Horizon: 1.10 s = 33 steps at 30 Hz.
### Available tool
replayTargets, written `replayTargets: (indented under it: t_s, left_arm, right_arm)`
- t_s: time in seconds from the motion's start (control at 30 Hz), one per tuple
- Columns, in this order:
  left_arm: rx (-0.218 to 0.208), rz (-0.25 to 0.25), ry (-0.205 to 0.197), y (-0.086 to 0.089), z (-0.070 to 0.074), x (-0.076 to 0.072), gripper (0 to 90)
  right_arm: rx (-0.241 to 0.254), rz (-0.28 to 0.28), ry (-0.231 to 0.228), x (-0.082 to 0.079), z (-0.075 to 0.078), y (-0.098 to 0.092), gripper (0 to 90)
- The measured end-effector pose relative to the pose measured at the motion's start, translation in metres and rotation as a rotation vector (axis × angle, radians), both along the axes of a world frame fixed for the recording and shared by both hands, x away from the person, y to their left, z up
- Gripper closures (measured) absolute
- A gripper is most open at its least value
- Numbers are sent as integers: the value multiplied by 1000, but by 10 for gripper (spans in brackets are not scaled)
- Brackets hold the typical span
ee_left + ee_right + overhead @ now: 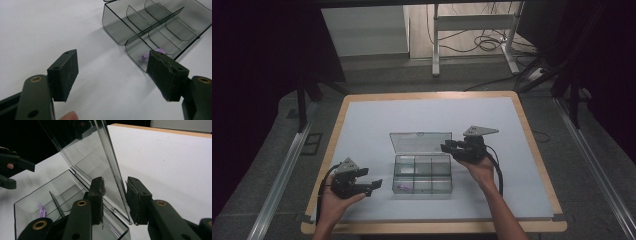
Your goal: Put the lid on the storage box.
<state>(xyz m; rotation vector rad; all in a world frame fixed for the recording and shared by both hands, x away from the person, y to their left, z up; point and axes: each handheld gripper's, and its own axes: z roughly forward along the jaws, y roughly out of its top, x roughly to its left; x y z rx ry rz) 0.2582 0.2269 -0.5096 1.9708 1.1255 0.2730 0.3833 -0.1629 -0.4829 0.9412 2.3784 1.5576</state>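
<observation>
Two grippers flank the clear, smoke-tinted plastic compartment box [422,172] at mid-table. Your right gripper [115,195] has its jaws around the raised lid's [100,162] edge, one pad beside it, grip uncertain. Your left gripper [112,72] has its jaws spread, empty, near the small purple piece [143,56] in a corner compartment.

Left tongs [112,75] agape, right tongs [115,200] perhaps loosened.

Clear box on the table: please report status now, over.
Left gripper open, empty, beside the clear box. Right gripper fingers straddle the raised lid edge, grip unclear. Small purple item in one corner compartment. Nothing blocking.
</observation>
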Motion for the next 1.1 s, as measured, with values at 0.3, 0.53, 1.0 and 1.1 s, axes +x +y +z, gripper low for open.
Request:
replayTargets:
  t_s: [0.3, 0.53, 1.0, 1.1]
  left_arm:
    - [-32, 7, -31, -7, 13, 4, 319]
    - [-45, -9, -76, -20, 26, 10, 438]
    - [-63, -33, -126, -40, 41, 28, 733]
    - [-71, -37, -142, -45, 45, 33, 811]
  right_arm:
    - [1, 10, 3, -3, 0, 0, 637]
    - [-3, 9, 6, -3, 0, 0, 635]
    - [0, 12, 4, -3, 0, -1, 633]
    - [-1, 13, 4, -3, 0, -1, 632]
